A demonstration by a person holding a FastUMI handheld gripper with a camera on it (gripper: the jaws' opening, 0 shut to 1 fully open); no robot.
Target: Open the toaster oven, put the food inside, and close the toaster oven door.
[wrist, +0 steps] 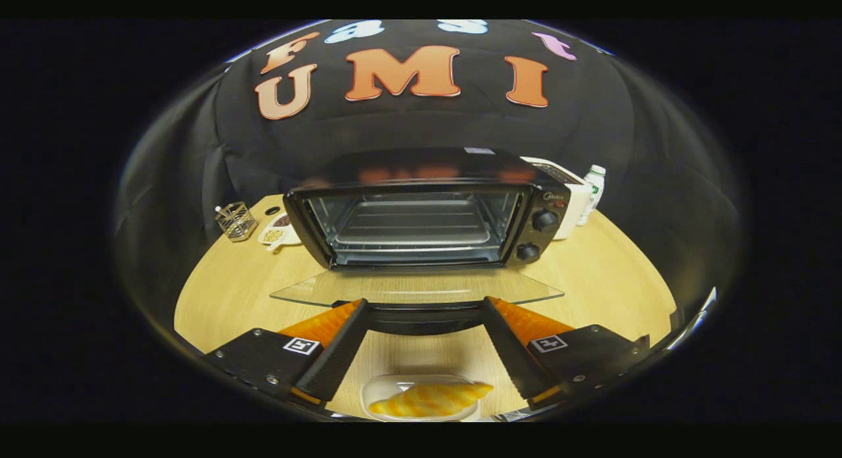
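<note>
Glass door (417, 288) of the toaster oven (421, 211) lies fully down; gripper (421, 311) jaws spread, empty, at its handle. Next, I judge: fetch the pastry (431, 399) on its plate (378, 387) behind the jaws.

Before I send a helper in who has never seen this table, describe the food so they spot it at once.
Start at the black toaster oven, whose glass door lies folded down and open. On the wooden table in front of that door, between the open gripper fingers, sits a small white plate. The food is the twisted golden pastry on it, the only striped yellow item there.
</note>
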